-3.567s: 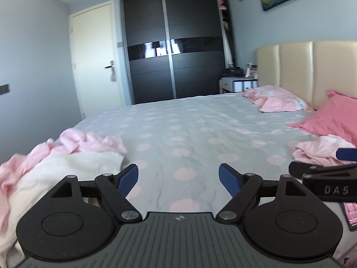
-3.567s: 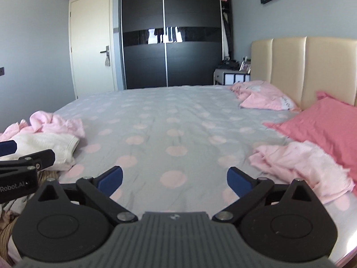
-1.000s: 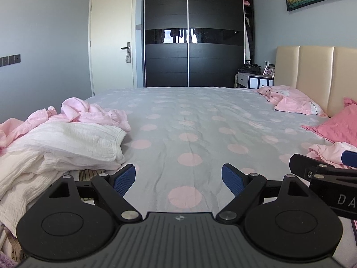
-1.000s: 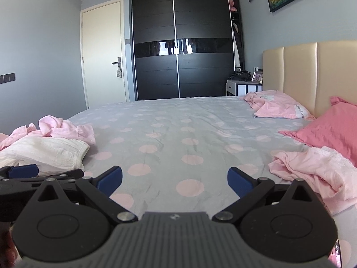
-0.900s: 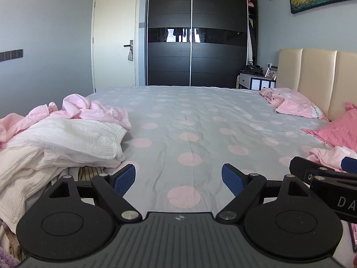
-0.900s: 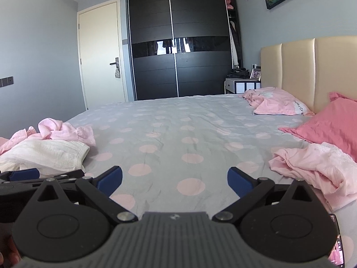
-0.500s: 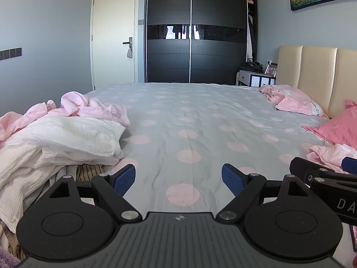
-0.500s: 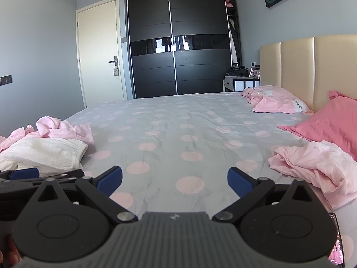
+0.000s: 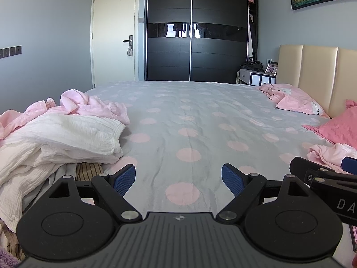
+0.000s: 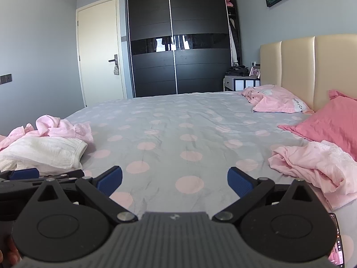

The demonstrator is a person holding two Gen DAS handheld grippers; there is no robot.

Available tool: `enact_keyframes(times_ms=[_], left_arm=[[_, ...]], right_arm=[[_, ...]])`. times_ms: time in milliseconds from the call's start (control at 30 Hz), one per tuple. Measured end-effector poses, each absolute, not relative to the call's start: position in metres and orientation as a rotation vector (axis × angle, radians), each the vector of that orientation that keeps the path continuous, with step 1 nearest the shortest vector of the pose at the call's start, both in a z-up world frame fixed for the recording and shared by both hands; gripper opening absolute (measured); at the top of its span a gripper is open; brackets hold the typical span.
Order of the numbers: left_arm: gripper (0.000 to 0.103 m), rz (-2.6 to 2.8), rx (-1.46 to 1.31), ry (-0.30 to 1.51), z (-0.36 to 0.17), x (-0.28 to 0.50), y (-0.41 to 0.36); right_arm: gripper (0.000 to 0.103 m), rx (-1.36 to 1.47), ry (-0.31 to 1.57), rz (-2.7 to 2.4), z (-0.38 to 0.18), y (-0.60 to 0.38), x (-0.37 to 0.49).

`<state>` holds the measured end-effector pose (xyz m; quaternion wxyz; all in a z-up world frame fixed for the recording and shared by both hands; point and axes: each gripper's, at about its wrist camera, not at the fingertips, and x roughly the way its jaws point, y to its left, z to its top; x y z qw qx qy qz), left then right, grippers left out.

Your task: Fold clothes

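Note:
A pile of unfolded clothes lies on the bed's left side: a white crinkled garment (image 9: 58, 138) on top, a pink garment (image 9: 89, 106) behind it, a striped piece (image 9: 88, 168) underneath. The white garment (image 10: 44, 150) and the pink one (image 10: 62, 128) also show in the right wrist view. A crumpled pink garment (image 10: 312, 167) lies at the right, its edge visible in the left wrist view (image 9: 328, 154). My left gripper (image 9: 178, 178) is open and empty, low over the bedspread beside the pile. My right gripper (image 10: 175, 182) is open and empty to its right.
The grey bedspread with pink dots (image 9: 189, 122) stretches ahead. Pink pillows (image 10: 330, 122) and a folded pink blanket (image 10: 274, 102) lie by the beige headboard (image 10: 312, 67). A black wardrobe (image 9: 196, 33), a door (image 9: 113, 35) and a nightstand (image 9: 256, 77) stand beyond.
Both grippers have shifted slightly over the last second and stay open. Compared with 3.6 seconds ago, the left view has levelled and moved nearer the white pile.

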<state>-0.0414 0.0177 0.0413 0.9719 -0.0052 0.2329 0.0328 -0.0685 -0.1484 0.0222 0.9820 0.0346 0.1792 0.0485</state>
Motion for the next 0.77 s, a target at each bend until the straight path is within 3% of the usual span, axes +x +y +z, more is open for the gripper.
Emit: enact_keyframes(times_ms=[767], left_arm=[[0.085, 0.062, -0.009, 0.475, 0.0401, -0.0423, 0.0187]], right_arm=[[0.101, 0.065, 0.367, 0.103, 0.0218, -0.1488, -0.0687]])
